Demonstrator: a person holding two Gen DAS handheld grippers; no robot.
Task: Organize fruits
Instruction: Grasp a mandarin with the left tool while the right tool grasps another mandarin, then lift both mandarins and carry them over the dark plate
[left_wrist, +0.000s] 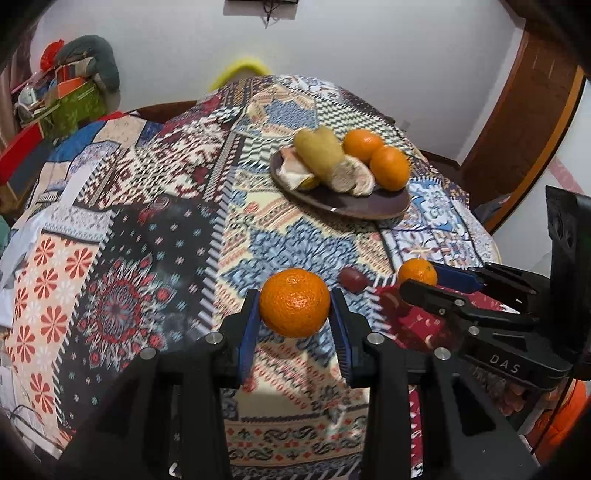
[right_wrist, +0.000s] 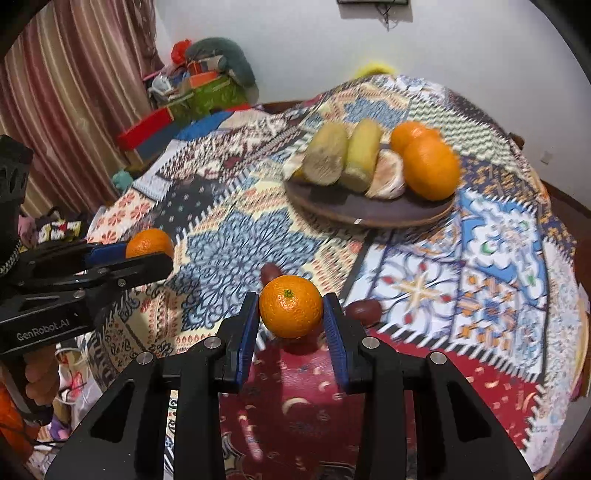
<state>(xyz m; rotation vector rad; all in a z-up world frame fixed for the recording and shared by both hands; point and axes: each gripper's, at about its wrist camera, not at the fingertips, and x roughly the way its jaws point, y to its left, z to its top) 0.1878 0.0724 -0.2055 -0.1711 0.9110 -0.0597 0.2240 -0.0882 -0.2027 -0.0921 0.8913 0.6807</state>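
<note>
My left gripper (left_wrist: 294, 301) is shut on an orange (left_wrist: 294, 302) and holds it above the patterned tablecloth; it also shows in the right wrist view (right_wrist: 149, 249) with its orange (right_wrist: 147, 242). My right gripper (right_wrist: 290, 308) is shut on a second orange (right_wrist: 290, 307); it also shows in the left wrist view (left_wrist: 421, 278) with that orange (left_wrist: 416, 271). A dark plate (left_wrist: 354, 205) (right_wrist: 369, 212) farther back holds two oranges (left_wrist: 389, 168) (right_wrist: 430, 168), two yellow-green fruits (left_wrist: 321, 153) (right_wrist: 328, 153) and peeled pieces.
Two small dark red fruits (right_wrist: 364, 310) (right_wrist: 269, 271) lie on the cloth near my right gripper; one shows in the left wrist view (left_wrist: 352, 278). Boxes and clutter (right_wrist: 199, 92) stand at the back left by a curtain. The table edge falls off at right.
</note>
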